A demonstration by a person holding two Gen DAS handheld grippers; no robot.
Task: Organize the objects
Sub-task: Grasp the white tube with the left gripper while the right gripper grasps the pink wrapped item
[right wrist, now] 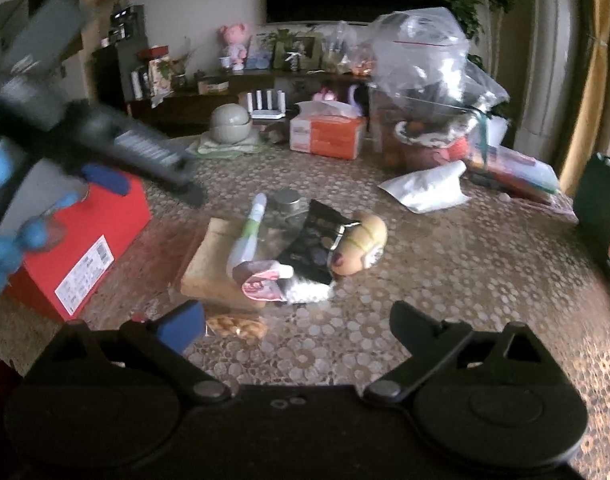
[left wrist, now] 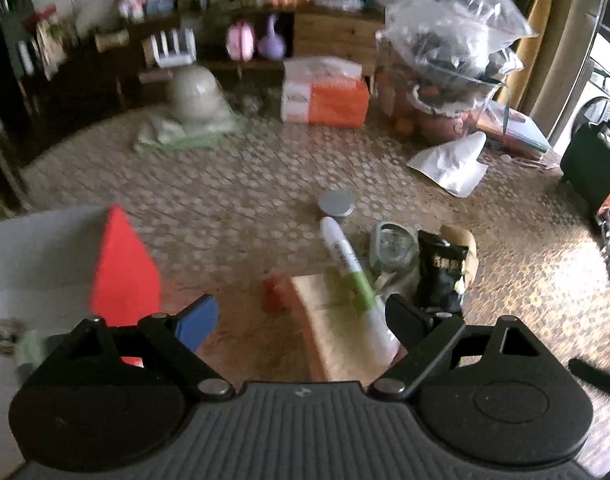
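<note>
The left claw (left wrist: 301,320) was seen released, its jaws spread wide with nothing between them, tilted down over the patterned worktop (left wrist: 245,184). Just beyond it lay a white and green tube (left wrist: 351,276), resting partly on a flat tan packet (left wrist: 337,328), with a small red object (left wrist: 275,292) beside the packet's left edge. A round jar with a silver lid (left wrist: 337,204) stood at the tube's far end, and a black snack pouch (left wrist: 441,276) lay to the right, against a clear wrapper. A red box (left wrist: 125,276) stood to the left.

The right claw (right wrist: 297,324) was likewise seen released and empty, held nearer over the worktop. In its view the cluttered pile sat at centre: the tube, the jar, the black pouch, a tan plush toy (right wrist: 363,244) touching the pouch's right side, and a pink and white packet (right wrist: 265,280) at the near edge. A bag of nuts (right wrist: 237,326) lay close to the blue pad. The blurred left claw, gripped by a blue-gloved hand (right wrist: 9,240), was seen above the red box. An orange tissue pack (right wrist: 327,136) stood far back.
</note>
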